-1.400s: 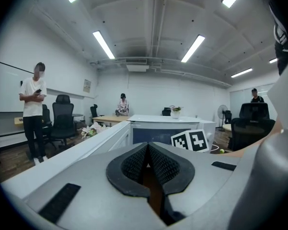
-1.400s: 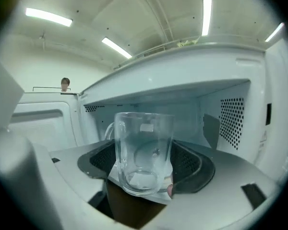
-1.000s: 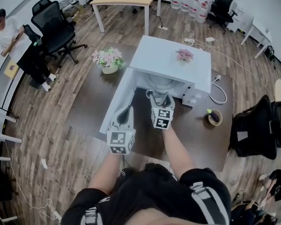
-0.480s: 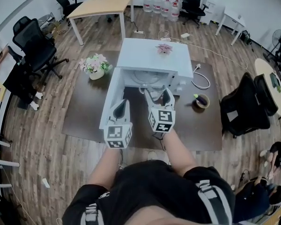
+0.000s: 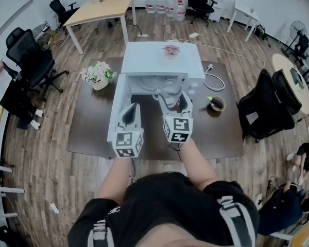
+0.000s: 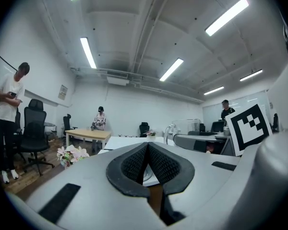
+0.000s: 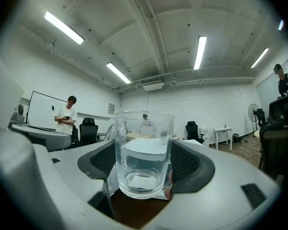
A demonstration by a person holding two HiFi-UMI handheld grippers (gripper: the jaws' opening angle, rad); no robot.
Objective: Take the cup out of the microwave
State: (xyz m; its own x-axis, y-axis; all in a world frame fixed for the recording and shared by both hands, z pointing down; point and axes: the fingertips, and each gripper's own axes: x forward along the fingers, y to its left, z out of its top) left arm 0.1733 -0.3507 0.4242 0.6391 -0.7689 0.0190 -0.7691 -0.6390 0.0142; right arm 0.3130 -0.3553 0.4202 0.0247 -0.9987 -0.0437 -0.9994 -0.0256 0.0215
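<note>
Right gripper (image 5: 176,103) has pulled back out of the microwave (image 5: 144,60) cavity, cup (image 7: 144,152) with it. Cup is clear glass, upright, clamped between the right jaws, which stand wide with pads on its sides. It hangs at the near edge of the opening, above the table (image 5: 87,127). Door (image 5: 117,104) is swung out left. Left gripper (image 6: 147,162) is just left of the right one, by the door, jaws closed together on nothing. Flowers (image 5: 98,73) sit far left on the table, bowl (image 5: 215,103) right.

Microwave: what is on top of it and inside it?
A small pink flower sits on the microwave. Inside, only the pale turntable shows; the right hand-held gripper covers the rest.
</note>
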